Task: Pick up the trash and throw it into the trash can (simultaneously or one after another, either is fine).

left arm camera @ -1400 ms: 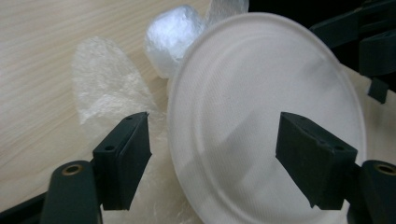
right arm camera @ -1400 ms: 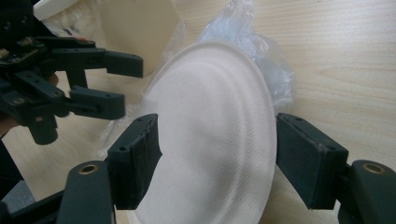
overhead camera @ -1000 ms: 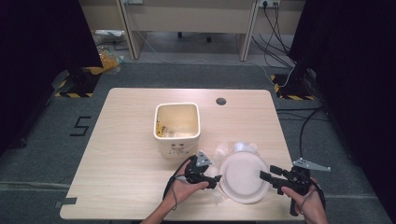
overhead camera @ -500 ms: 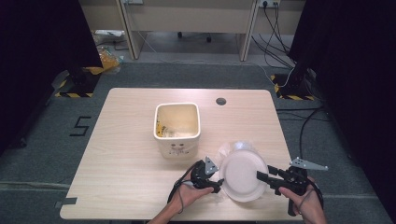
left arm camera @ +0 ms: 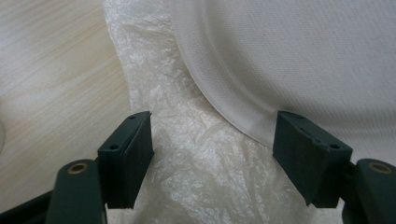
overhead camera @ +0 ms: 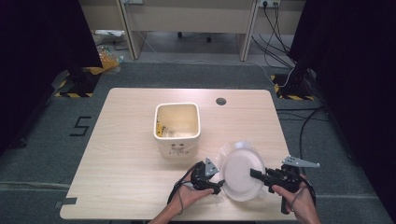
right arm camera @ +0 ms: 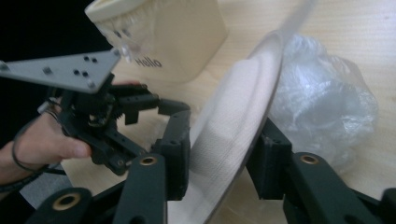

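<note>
The counter (overhead camera: 121,140) carries a cream square bin (overhead camera: 177,127) near its centre. Nearer the person, a round white paper plate (overhead camera: 240,175) is tilted up on edge over a crumpled clear plastic bag (left arm camera: 187,154); a second ago it lay flat. The right hand-held gripper (right arm camera: 219,158) is clamped on the plate's rim. The left hand-held gripper (left arm camera: 212,158) has its jaws spread wide over the bag, beside the plate's edge.
</note>
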Demonstrator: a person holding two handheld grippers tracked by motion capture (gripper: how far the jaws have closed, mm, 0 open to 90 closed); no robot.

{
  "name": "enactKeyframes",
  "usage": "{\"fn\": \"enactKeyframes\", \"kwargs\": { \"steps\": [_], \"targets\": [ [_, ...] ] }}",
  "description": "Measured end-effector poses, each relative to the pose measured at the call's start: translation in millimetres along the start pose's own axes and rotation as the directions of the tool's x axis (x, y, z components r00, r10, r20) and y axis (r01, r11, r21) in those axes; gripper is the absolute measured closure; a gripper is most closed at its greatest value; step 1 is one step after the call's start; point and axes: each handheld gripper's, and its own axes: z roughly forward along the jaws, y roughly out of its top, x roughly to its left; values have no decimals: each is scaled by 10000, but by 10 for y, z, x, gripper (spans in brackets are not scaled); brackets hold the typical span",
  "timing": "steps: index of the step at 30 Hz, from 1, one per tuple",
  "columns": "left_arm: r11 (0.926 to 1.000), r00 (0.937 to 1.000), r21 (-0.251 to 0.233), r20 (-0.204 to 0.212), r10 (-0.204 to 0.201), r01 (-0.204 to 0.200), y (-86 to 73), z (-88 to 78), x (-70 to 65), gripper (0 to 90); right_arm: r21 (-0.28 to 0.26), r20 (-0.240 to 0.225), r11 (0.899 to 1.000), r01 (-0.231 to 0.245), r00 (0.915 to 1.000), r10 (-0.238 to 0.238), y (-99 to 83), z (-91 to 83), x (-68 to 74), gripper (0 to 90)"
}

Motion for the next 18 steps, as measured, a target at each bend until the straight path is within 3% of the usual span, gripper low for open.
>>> {"fn": "enactKeyframes", "kwargs": {
  "steps": [7,10,11,13,18],
  "targets": [
    [9999,9999,-162,-108,-9,7,-5,-137,45,284,-541,-749,9979,-349,9967,308,29,-69,19,741],
    [9998,9999,-171,-133,-29,27,-57,-250,76,283,-687,-1388,9958,-597,9891,497,38,-75,47,790],
    [9998,9999,-171,-133,-29,27,-57,-250,76,283,-687,-1388,9958,-597,9891,497,38,-75,47,790],
    [9999,9999,-140,-123,-17,15,-126,-362,114,281,-873,-1884,9944,-596,9812,423,64,-88,91,820],
    [10000,9997,12,-226,-72,72,-264,-513,228,280,-1150,-2351,9911,-672,9712,385,136,-121,169,832]
  ]
}}
